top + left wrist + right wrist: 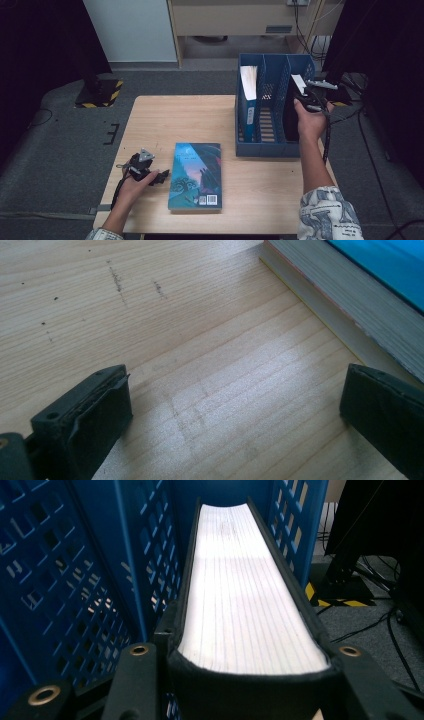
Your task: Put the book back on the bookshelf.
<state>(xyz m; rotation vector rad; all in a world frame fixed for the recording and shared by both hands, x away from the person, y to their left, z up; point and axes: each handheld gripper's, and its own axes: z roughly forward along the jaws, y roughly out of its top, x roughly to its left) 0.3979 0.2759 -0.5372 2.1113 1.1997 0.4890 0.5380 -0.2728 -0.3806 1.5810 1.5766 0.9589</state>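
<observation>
Right tongs [250, 680] clamped on black book [245, 595], left tongs [235, 410] wide open, empty

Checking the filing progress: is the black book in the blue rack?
In: the black book stands upright in the blue rack, right gripper clamping it.

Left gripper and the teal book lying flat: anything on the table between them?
Nothing: bare wooden table separates the open left gripper from the teal book, seen in the left gripper view.

Grey carpet floor [60, 165] around a light wooden table [160, 120]; far off, a pale cabinet [132, 30] and black curtains [30, 45]
</observation>
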